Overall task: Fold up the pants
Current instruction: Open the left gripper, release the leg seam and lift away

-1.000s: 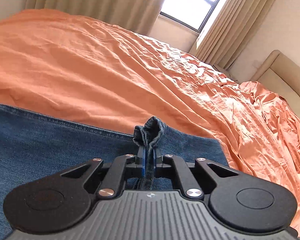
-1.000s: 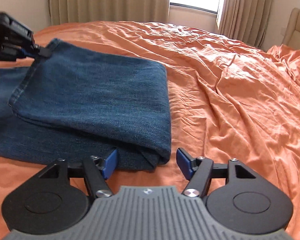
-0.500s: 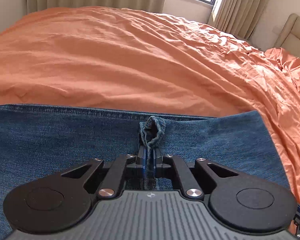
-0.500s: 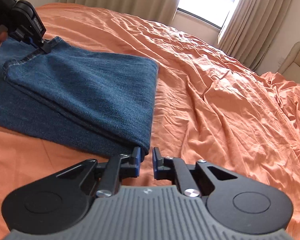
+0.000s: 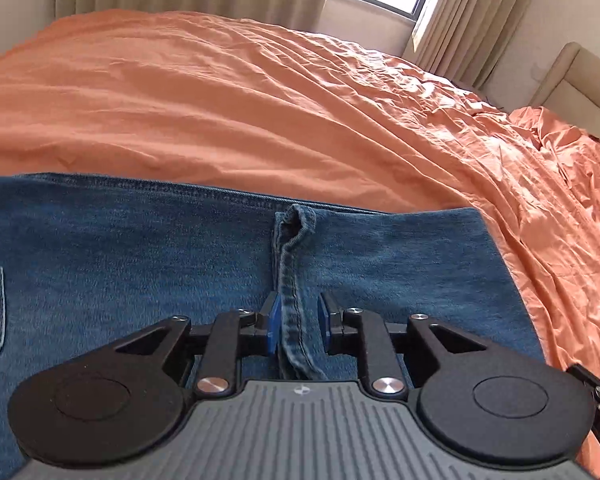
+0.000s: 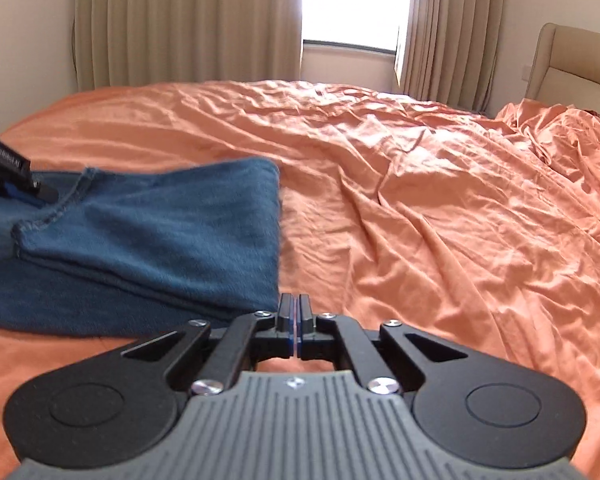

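Denim, dark blue, lies doubled over on the orange bedsheet: the pants have one half laid back over the other, and the fold edge sits just ahead of the right tongs and to their left.

What has changed is the grip on both sides. The left tongs had the hem seam pinched tight and bunched up a moment ago; their jaws have just been opening, and now the blue pads stand a little apart with the seam lying slack between them, flat on the layer beneath. The left pad is close against the seam, the right one clear of it, so I'd call that a release, not a hold. The tongs have also come lower over the cloth.

The right tongs were spread wide at the folded corner a second ago. They have closed completely, pad against pad, with nothing between them, and the denim now lies off to their left, not under them.

To my eye this fold is set down, and both hands are free for whatever fold comes next, if the pants need one.
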